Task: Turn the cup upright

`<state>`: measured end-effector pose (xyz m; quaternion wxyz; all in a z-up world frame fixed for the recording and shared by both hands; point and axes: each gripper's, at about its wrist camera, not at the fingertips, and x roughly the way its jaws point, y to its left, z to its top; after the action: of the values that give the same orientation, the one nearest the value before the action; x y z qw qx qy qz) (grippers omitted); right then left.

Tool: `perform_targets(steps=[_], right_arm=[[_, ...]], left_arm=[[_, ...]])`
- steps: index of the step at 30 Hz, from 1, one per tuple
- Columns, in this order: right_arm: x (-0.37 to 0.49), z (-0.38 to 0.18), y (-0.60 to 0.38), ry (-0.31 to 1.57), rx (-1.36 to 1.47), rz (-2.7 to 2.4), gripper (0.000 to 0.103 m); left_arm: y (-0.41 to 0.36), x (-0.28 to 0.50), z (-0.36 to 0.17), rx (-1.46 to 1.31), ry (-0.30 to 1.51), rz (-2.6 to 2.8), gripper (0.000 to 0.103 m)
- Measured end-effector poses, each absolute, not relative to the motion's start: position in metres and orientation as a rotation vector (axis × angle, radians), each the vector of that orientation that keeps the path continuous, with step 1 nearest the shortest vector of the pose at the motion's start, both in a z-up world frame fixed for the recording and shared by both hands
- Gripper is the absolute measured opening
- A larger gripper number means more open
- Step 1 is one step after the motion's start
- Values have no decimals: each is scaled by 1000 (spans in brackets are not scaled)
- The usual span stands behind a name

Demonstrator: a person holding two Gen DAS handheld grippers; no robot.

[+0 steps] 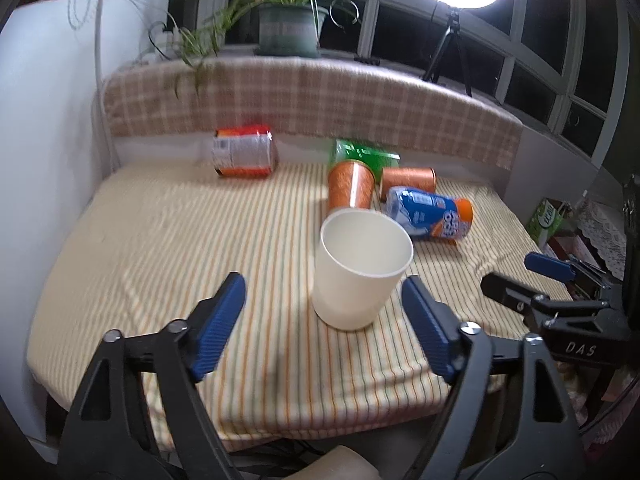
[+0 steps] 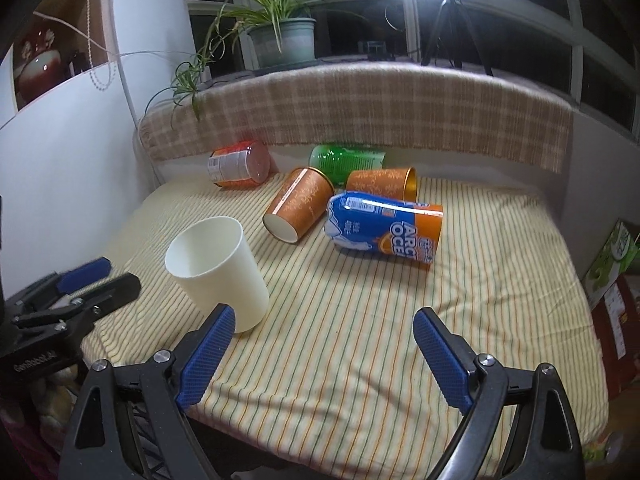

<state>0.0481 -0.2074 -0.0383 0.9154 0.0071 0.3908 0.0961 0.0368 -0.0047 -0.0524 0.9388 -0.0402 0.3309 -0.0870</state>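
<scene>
A cream paper cup (image 1: 360, 268) stands upright, mouth up, on the striped tablecloth (image 1: 180, 240); it also shows in the right wrist view (image 2: 220, 272). My left gripper (image 1: 324, 312) is open, its blue pads on either side of the cup's base and just in front of it, not touching. My right gripper (image 2: 324, 344) is open and empty, to the right of the cup; its left pad (image 2: 208, 356) is close to the cup's base. Each gripper appears at the edge of the other's view.
Behind the cup lie several tipped cups: two orange patterned ones (image 2: 298, 210) (image 2: 382, 184), a blue-orange one (image 2: 388, 226), a green one (image 2: 346, 160) and a red-orange one (image 2: 236, 166). A plaid-covered backrest (image 2: 360, 112) bounds the table. Boxes (image 2: 616, 264) sit at right.
</scene>
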Motion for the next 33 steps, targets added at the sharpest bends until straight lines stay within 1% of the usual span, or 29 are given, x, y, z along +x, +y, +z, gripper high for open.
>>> perform_targets(steps=[2, 10, 20, 33], right_arm=[[47, -37, -206, 788, 8, 195, 100], [41, -31, -203, 733, -15, 158, 103], [35, -23, -197, 680, -27, 119, 103], [37, -23, -194, 681, -26, 116, 103]], left_arm=[[-3, 33, -46, -75, 645, -160, 90], [2, 26, -30, -67, 585, -115, 92], [6, 19, -22, -42, 545, -48, 92], [8, 15, -19, -29, 532, -38, 92]])
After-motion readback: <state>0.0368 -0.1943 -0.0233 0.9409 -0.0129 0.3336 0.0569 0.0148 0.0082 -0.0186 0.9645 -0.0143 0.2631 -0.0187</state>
